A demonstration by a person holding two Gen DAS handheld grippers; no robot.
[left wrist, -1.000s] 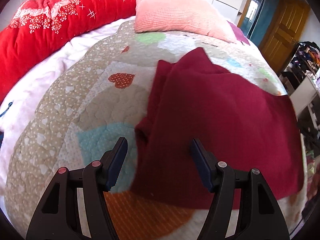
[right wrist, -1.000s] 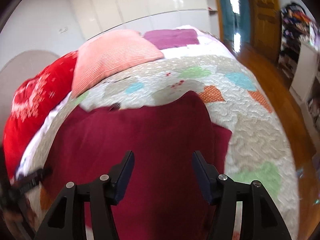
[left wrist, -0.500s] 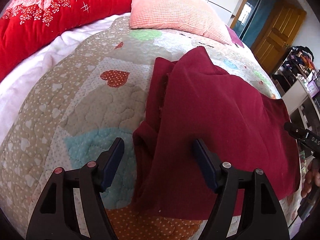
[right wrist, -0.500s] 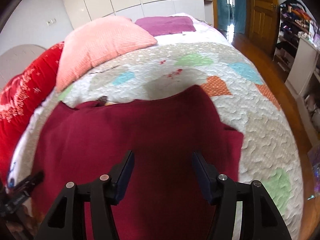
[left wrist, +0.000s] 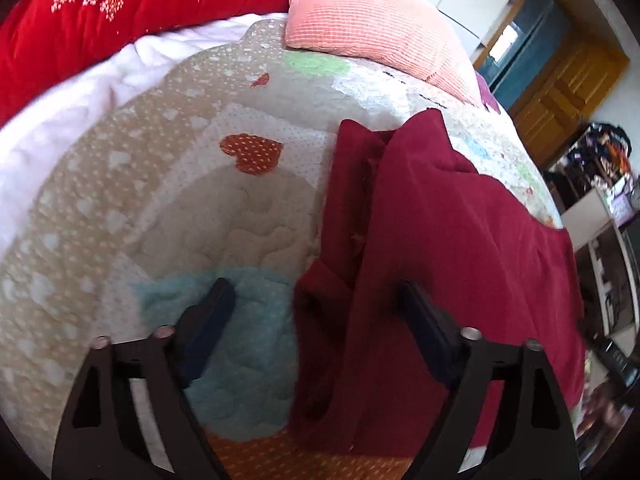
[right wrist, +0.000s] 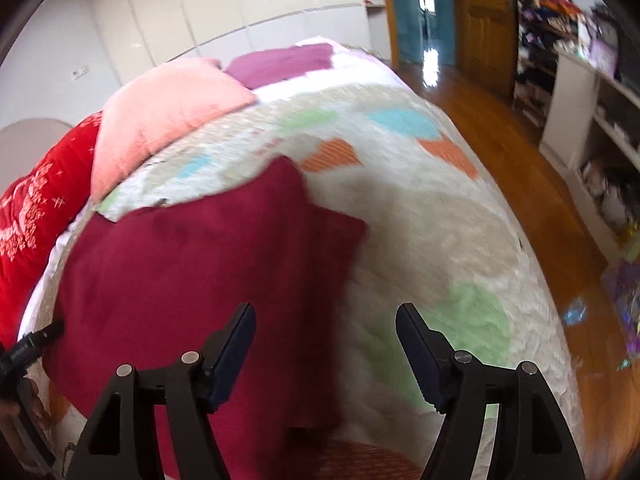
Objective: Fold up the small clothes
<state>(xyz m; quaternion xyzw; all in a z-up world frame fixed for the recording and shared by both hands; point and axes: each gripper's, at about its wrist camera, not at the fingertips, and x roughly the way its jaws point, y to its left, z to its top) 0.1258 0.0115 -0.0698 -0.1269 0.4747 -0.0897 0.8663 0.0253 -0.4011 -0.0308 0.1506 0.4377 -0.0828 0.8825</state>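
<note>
A dark red garment (left wrist: 452, 248) lies spread on the patchwork quilt (left wrist: 168, 216), with its left side folded over in a narrow strip. My left gripper (left wrist: 314, 286) hovers over the garment's near left edge. Its jaws are opening and the folded edge lies between the fingers without being pressed. In the right wrist view the same garment (right wrist: 192, 272) fills the left half. My right gripper (right wrist: 326, 308) is over its near right edge; the jaws are opening and the pads are clear of the cloth. The left gripper's tip (right wrist: 34, 344) shows at the far left.
A pink pillow (left wrist: 372, 28) and a red flowered blanket (left wrist: 100, 12) lie at the head of the bed, with a purple cloth (right wrist: 284, 64) behind. Right of the bed are a wooden floor (right wrist: 516, 152), a wooden door (right wrist: 480, 12) and cluttered white shelves (right wrist: 600, 120).
Both grippers' jaws have widened. The right gripper has swung right, from over the garment's middle to its right edge. The left gripper has shifted slightly left and lower over the left edge.
</note>
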